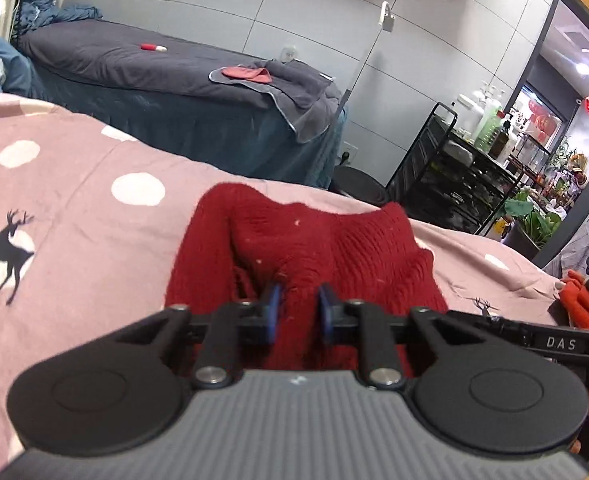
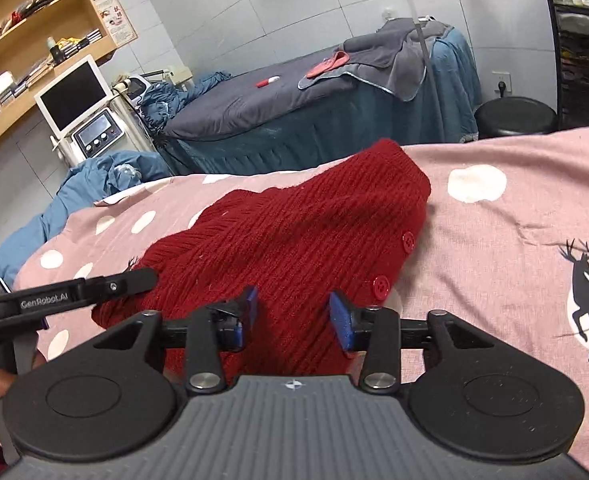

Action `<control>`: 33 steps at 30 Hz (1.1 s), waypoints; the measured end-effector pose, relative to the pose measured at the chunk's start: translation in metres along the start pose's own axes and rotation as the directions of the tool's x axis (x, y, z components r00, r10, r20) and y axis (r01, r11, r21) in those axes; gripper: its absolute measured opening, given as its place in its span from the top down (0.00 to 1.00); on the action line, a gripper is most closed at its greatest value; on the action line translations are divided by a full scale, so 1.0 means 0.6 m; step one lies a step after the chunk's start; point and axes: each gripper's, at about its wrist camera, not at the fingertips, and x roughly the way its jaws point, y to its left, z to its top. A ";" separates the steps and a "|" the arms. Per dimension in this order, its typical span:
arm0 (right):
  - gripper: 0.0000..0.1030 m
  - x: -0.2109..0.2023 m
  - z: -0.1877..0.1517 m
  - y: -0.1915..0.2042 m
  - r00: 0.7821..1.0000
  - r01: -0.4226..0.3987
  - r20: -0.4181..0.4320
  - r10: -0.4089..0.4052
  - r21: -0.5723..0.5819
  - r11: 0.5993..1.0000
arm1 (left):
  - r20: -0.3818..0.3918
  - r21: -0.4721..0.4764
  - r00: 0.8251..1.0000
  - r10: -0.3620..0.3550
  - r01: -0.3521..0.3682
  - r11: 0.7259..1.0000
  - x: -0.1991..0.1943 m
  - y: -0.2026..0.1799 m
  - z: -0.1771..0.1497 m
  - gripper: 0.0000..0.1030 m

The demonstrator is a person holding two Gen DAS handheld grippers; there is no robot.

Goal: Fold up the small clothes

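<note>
A small red knitted cardigan [image 1: 306, 248] lies bunched on the pink bedsheet [image 1: 78, 216]. My left gripper [image 1: 299, 304] is shut on a raised fold of the cardigan between its blue pads. In the right wrist view the cardigan [image 2: 294, 236] shows two red buttons [image 2: 381, 283] on its right edge. My right gripper [image 2: 294, 312] has its blue pads spread wider, with the knit running between them and lifted toward the camera. The left gripper's arm [image 2: 74, 292] shows at the left of the right wrist view.
The pink sheet with white dots and deer prints [image 2: 534, 240] covers the bed. A grey massage bed [image 1: 142, 64] with towels stands behind. A black trolley [image 1: 454, 168] with bottles is at the right. Orange clothing [image 1: 582, 300] lies at the right edge.
</note>
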 end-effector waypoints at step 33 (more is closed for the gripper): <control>0.00 0.007 -0.024 -0.037 0.986 -0.093 -0.140 0.089 -0.023 0.995 | -0.049 -0.200 0.987 0.151 -0.158 0.967 -0.052 0.138 -0.011 0.18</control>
